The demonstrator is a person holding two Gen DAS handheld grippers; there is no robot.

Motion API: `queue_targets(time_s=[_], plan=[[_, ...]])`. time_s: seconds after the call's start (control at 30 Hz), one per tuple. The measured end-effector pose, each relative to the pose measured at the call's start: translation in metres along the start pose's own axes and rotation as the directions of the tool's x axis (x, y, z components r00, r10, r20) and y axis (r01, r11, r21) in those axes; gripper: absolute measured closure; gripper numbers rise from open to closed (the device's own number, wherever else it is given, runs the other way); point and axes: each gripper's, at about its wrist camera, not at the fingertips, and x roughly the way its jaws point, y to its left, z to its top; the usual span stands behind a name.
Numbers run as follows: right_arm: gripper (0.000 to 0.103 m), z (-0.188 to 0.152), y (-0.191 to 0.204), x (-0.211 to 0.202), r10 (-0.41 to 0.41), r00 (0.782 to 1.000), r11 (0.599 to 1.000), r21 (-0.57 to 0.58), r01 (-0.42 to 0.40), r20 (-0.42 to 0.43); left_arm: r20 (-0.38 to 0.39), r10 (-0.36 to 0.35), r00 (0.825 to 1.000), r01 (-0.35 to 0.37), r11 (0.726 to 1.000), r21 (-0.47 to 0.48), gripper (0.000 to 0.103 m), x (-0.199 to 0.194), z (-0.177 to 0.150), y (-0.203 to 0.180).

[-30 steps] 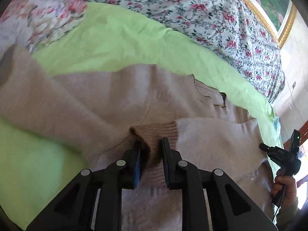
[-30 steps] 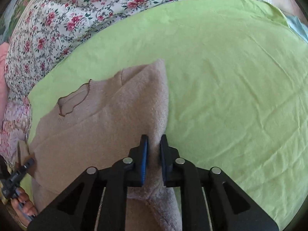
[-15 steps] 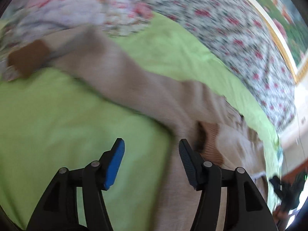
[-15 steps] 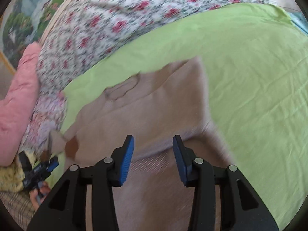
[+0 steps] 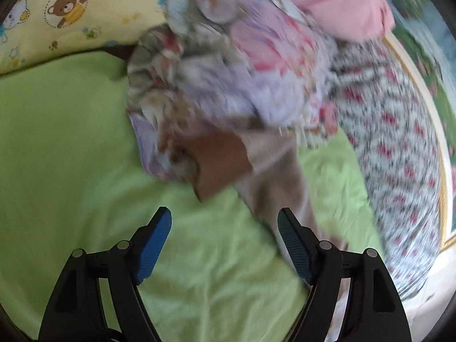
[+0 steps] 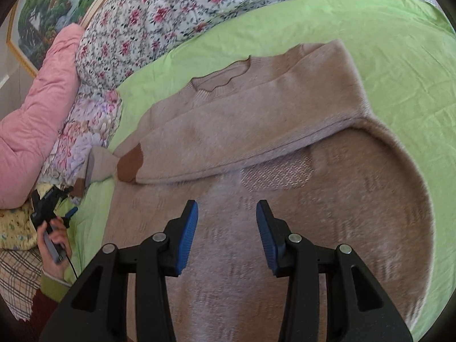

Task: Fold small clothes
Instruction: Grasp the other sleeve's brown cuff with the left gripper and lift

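Here, beige sweater point(image 6: 256, 148) flat, one sleeve folded across, left claw point(image 5: 225, 233) opening empty, right claw point(image 6: 227, 225) apart.

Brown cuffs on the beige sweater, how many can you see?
2. One cuff ends the sleeve folded across the sweater; the other cuff lies at the left by the quilt, partly hidden.

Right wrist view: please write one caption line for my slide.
Open right hand-held gripper above a beige sweater on a green sheet, one sleeve folded across the chest.
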Motion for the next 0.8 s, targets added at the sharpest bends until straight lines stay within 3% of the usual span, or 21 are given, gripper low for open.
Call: queue_targets(time_s=[0.13,0.2,0.23,0.27,0.3,0.43,0.6,0.73,0.8], plan=[[0.059,-0.003,0.007,0.01,0.006,1.0,1.0,-0.012,-0.006,-0.021,0.021,0.009,1.0,-0.008,0.999,-0.043,0.025,0.008,0.02,0.006],[0.059,-0.004,0.011,0.014,0.009,1.0,1.0,-0.016,-0.01,-0.03,0.023,0.028,0.999,-0.027,0.999,-0.034,0.033,0.019,0.028,0.003],[0.059,-0.004,0.012,0.016,0.01,0.999,1.0,-0.019,-0.01,-0.034,0.025,0.027,0.999,-0.027,1.0,-0.013,0.053,0.024,0.031,0.001],[0.059,-0.004,0.013,0.017,0.011,0.999,1.0,-0.021,-0.012,-0.039,0.018,0.039,0.999,-0.039,0.999,0.018,0.083,0.03,0.032,-0.005],[0.059,-0.005,0.014,0.018,0.009,0.999,1.0,-0.021,-0.01,-0.042,0.014,0.049,0.999,-0.05,0.998,0.041,0.093,0.033,0.031,-0.009],[0.059,-0.006,0.014,0.019,0.001,0.999,1.0,-0.022,-0.002,-0.042,0.083,0.057,0.995,-0.068,0.988,0.137,0.096,0.026,0.015,-0.039],[0.059,-0.009,0.009,0.016,0.002,0.999,1.0,-0.01,-0.002,-0.034,0.106,-0.065,0.992,0.037,0.967,0.251,0.097,-0.005,-0.026,-0.093],[0.059,-0.009,0.003,0.009,0.006,1.0,1.0,0.006,-0.006,-0.02,0.047,-0.188,0.981,0.156,0.91,0.385,0.097,-0.021,-0.078,-0.159],[0.059,-0.009,-0.002,0.002,0.007,1.0,1.0,0.015,-0.006,-0.007,-0.017,-0.254,0.967,0.235,0.862,0.449,0.097,-0.025,-0.112,-0.198]])
